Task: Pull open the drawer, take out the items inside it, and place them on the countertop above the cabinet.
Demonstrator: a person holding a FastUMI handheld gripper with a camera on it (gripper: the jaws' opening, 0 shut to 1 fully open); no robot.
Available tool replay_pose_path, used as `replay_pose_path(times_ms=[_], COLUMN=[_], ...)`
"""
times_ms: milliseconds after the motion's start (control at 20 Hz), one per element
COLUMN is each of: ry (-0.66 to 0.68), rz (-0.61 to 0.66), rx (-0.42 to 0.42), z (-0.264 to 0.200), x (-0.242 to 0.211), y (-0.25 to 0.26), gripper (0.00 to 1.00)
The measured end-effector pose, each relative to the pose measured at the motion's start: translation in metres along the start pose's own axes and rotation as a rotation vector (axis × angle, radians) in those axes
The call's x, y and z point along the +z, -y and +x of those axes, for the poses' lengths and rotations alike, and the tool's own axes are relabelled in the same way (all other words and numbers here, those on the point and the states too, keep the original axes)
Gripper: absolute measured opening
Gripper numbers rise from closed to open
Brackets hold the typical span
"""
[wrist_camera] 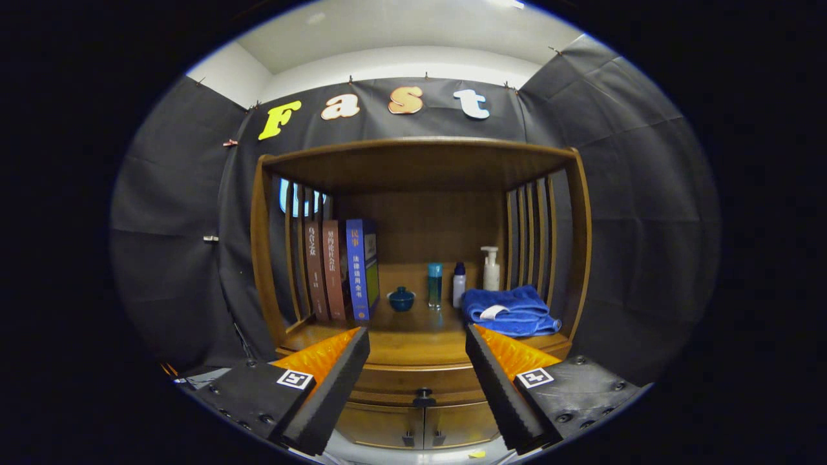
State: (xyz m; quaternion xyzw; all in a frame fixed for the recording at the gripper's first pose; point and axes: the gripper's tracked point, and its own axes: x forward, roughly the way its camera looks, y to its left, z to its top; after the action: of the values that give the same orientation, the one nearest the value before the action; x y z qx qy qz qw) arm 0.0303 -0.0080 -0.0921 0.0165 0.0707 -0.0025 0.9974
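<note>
A wooden cabinet (420,161) stands ahead against the booth wall. Its drawer (420,381) is closed, with a small dark knob (424,395) centred between my fingers and a little beyond them. Above the drawer lies the wooden countertop (413,342), under a roofed shelf. My gripper (418,349) is open with nothing between its fingers, held some way back from the cabinet front. The drawer's inside is hidden.
On the countertop stand three books (339,268) at the left, a small blue lidded pot (401,299), a teal bottle (435,284), a white bottle (459,284), a pump bottle (491,268) and a folded blue towel (510,311) at the right. Two lower doors (423,426) sit under the drawer.
</note>
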Motion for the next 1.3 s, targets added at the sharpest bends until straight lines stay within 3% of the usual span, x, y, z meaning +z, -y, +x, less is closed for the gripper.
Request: replay_pose_path(times_ms=[750,950,1050,1150,1300], ry=[-0.296,-0.324,-0.348,-0.374,-0.377], rz=[0.014,0.04,0.035,0.035,-0.025], rx=[-0.02,-0.027,-0.029,-0.001,-0.016], z=[0.076,0.091,0.097,0.098,0.101], x=[-0.167,-0.191,-0.201,-0.209,-0.212], y=[0.02,0.02,0.021,0.013,0.017], gripper=[0.99,0.99,0.93,0.78,0.45])
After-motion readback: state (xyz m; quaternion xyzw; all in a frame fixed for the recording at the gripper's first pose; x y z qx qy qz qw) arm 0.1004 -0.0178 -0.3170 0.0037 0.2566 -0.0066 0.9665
